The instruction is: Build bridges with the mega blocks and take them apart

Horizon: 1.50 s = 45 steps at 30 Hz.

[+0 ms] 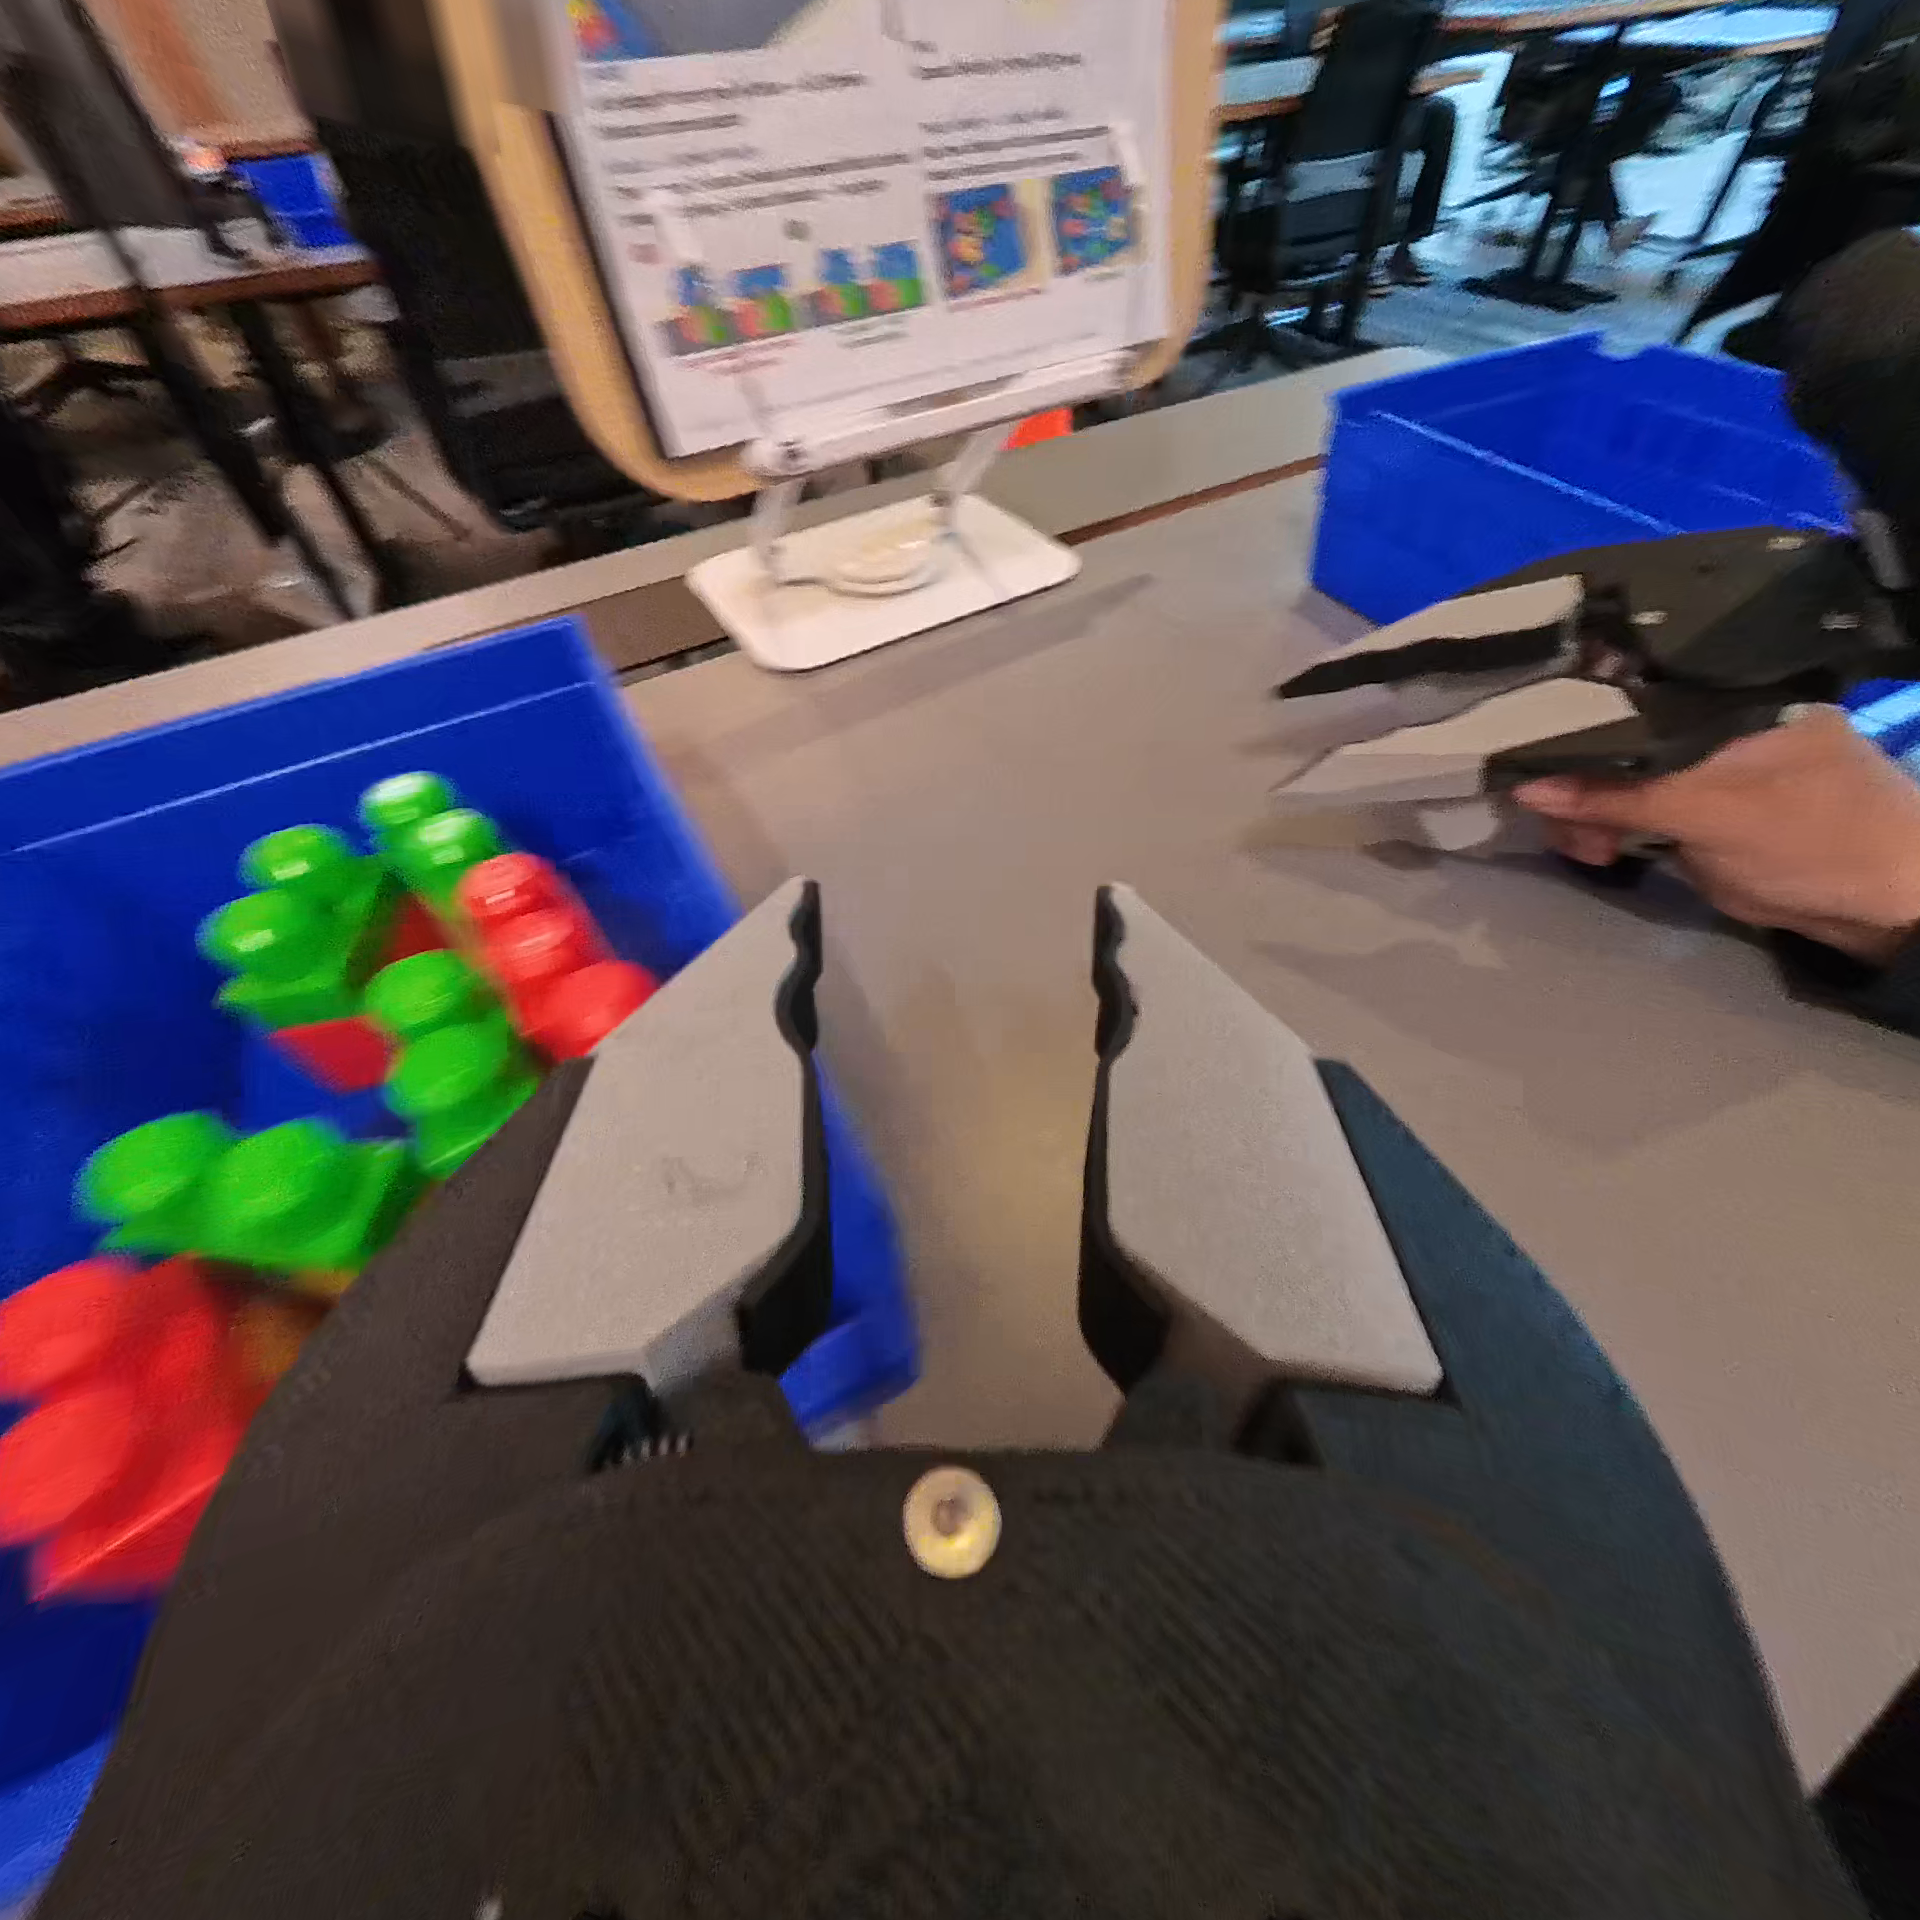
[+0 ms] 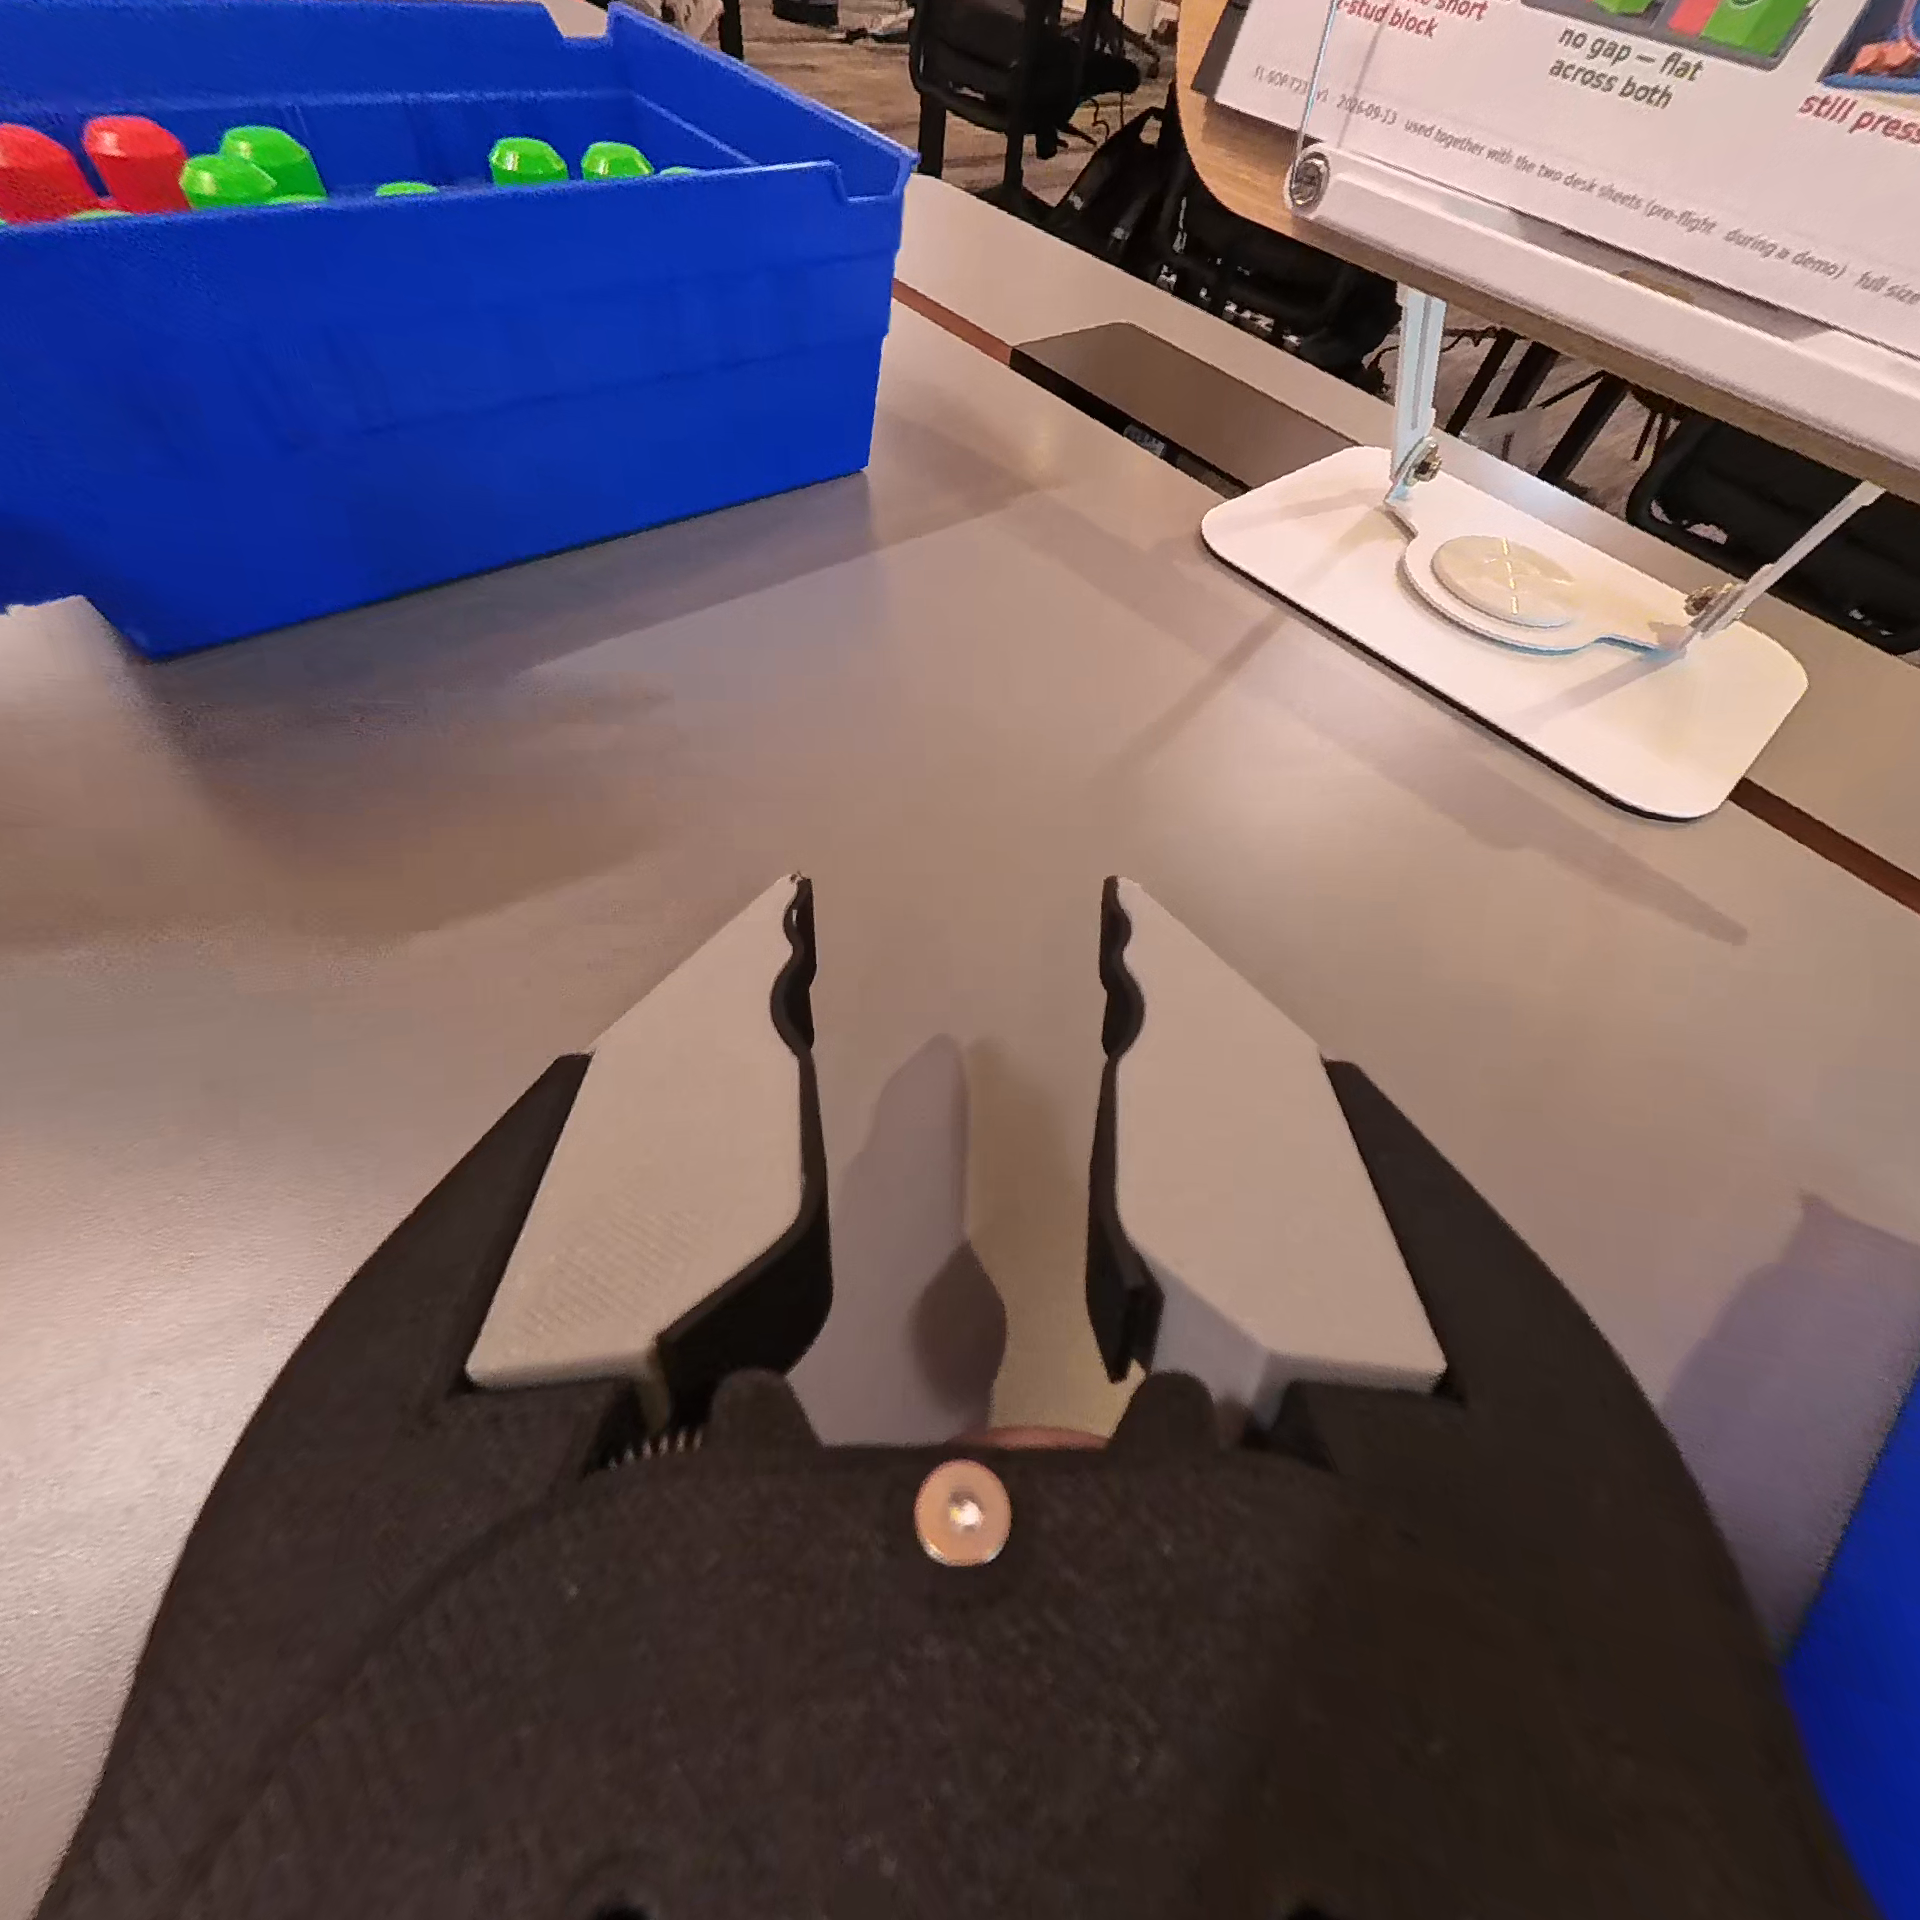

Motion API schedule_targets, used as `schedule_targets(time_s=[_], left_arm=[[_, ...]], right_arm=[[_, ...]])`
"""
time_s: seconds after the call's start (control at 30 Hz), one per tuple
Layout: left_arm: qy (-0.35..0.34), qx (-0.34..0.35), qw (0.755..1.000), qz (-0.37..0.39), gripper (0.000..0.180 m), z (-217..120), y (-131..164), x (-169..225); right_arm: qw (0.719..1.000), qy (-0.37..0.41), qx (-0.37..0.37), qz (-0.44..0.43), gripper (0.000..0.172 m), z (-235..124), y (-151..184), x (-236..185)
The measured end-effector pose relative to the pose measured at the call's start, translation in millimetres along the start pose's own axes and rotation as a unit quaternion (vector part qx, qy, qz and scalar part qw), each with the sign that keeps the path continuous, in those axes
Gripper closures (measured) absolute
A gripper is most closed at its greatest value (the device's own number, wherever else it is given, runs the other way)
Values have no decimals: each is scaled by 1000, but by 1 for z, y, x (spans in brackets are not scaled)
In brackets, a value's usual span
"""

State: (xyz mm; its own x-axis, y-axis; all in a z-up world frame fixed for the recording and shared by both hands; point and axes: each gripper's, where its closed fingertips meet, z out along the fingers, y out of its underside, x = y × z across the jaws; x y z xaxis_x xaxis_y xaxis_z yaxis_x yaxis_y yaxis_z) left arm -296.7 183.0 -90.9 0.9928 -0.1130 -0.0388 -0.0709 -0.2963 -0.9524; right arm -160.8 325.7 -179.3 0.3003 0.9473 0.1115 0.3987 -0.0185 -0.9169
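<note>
My left gripper (image 1: 956, 904) is open and empty over the grey table (image 1: 1039, 810), just right of a blue bin (image 1: 436, 748). The bin holds green blocks (image 1: 312, 914) and red blocks (image 1: 540, 935). My right gripper (image 2: 956, 894) is open and empty, low over the bare table (image 2: 935, 727). It also shows in the left wrist view (image 1: 1299, 727) at the right, held by a hand (image 1: 1745, 831). The same bin (image 2: 468, 343) stands at the upper left of the right wrist view, with green block tops (image 2: 249, 166) and red block tops (image 2: 125, 161) showing above its rim.
A white stand (image 1: 883, 582) with an instruction sheet (image 1: 862, 208) stands at the table's far edge; it also shows in the right wrist view (image 2: 1507, 623). A second blue bin (image 1: 1538, 488) sits at the right. Chairs and desks lie beyond the table.
</note>
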Motion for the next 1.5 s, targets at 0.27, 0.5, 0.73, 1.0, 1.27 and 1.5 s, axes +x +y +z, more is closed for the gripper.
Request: schedule_targets(time_s=[0.27,0.5,0.73,1.0,1.27,1.5], left_arm=[[-84,-127,987,-55,124,-32,55,-112],[-81,-242,965,-54,123,-18,109,-114],[-101,-310,945,-13,145,-17,128,-120],[-115,-206,972,-18,145,-29,70,-109],[24,-112,989,94,146,16,-15,4],[141,-108,976,128,146,107,2,91]], right_arm=[[1000,8,11,-16,120,-3,-5,0],[1000,4,18,-14,121,-4,-8,0],[999,3,16,-50,120,-3,-11,-8],[993,31,24,-109,121,-9,-18,-12],[997,21,70,-38,121,-21,-32,1],[993,10,116,19,121,-38,-48,12]])
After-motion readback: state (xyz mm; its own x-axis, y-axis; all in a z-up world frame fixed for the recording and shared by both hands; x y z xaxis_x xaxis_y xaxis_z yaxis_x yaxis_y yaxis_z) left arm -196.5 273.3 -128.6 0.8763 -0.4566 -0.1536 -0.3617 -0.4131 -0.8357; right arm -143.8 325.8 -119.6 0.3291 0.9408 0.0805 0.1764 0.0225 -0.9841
